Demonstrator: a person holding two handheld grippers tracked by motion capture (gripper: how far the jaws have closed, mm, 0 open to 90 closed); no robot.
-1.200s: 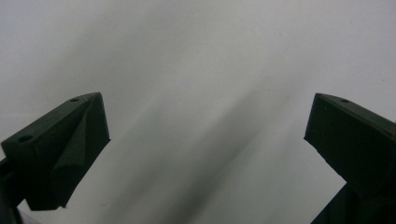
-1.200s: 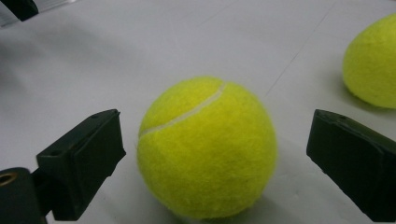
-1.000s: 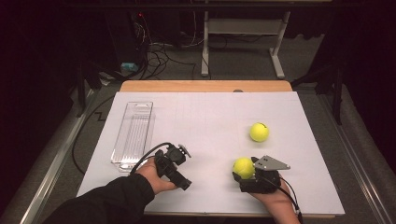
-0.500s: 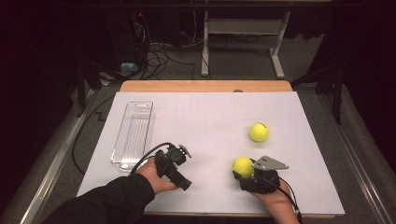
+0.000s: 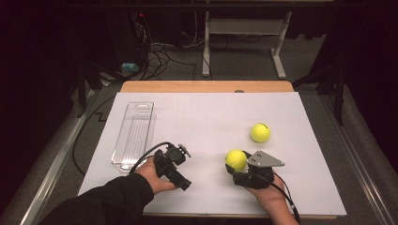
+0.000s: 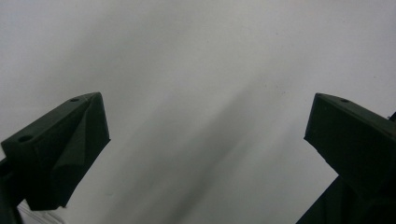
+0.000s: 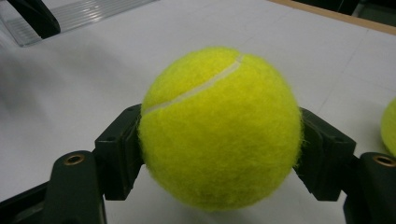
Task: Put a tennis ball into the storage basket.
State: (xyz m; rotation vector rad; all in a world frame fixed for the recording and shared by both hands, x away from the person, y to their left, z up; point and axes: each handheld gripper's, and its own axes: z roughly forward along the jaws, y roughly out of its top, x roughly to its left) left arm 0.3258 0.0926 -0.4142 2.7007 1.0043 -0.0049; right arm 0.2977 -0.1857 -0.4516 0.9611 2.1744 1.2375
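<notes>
A yellow tennis ball sits between the two black jaws of my right gripper, whose pads press on both its sides. In the high view that ball and the right gripper are near the table's front edge, right of centre. A second tennis ball lies loose a little farther back and to the right, and its edge shows in the right gripper view. My left gripper rests low at the front left, its jaws wide apart over bare white table with nothing between them.
A clear plastic tray lies lengthwise at the table's left side. The white sheet covers the table, with a wooden strip along the far edge. Cables and a desk frame stand on the floor beyond.
The right gripper's jaws have drawn in onto the near ball. Both hands and the far ball stay where they were.
</notes>
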